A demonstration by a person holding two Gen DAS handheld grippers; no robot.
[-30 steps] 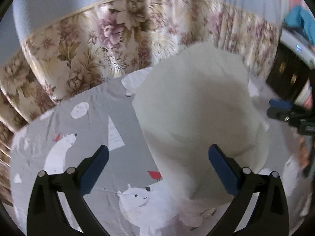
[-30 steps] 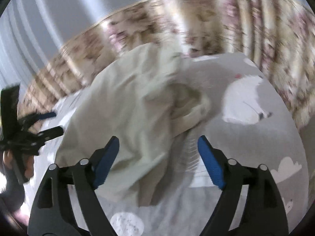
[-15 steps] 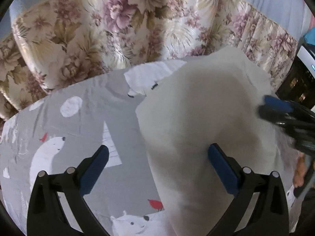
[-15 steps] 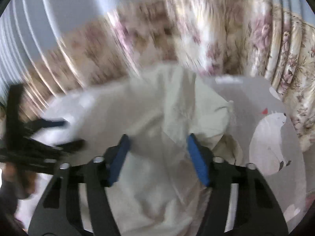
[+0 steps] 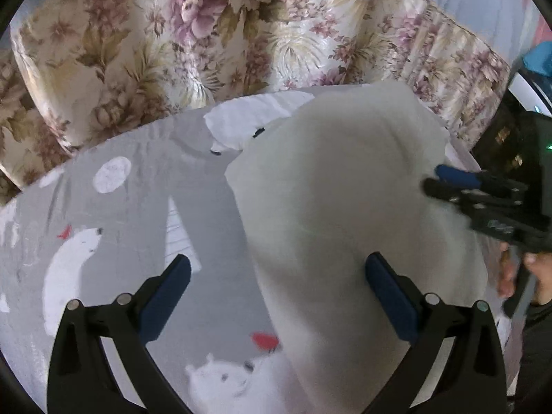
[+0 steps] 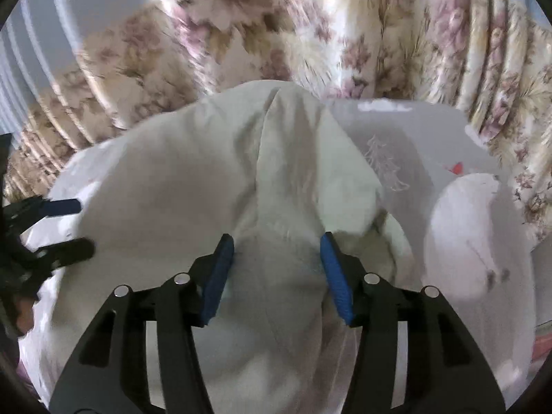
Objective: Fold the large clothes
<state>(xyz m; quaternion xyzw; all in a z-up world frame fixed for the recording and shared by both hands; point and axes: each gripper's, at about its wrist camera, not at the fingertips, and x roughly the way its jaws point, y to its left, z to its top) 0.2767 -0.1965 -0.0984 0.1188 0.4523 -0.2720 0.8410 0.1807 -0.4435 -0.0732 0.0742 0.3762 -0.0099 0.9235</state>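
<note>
A large cream garment (image 5: 327, 189) lies heaped on a grey bed sheet (image 5: 120, 214) printed with polar bears. My left gripper (image 5: 277, 262) hangs open and wide over the garment's left edge. Its right pad is above the cloth and its left pad above the bare sheet. In the right wrist view the garment (image 6: 172, 189) rises in a ridge into my right gripper (image 6: 276, 241). A bunch of cloth fills the gap and touches both blue pads, and the jaws are opening slightly. The right gripper (image 5: 438, 177) also shows at the garment's right edge. The left gripper (image 6: 74, 227) shows at far left.
A floral curtain (image 5: 207, 34) hangs behind the bed along its far edge. A dark piece of furniture (image 5: 507, 138) stands at the far right. A person's hand (image 5: 538, 269) holds the right gripper's handle. Bare sheet (image 6: 465, 224) lies right of the garment.
My right gripper moved in over the garment and its jaws narrowed from wide to around a bunch of cloth. The left gripper drifted forward and lower, staying open.
</note>
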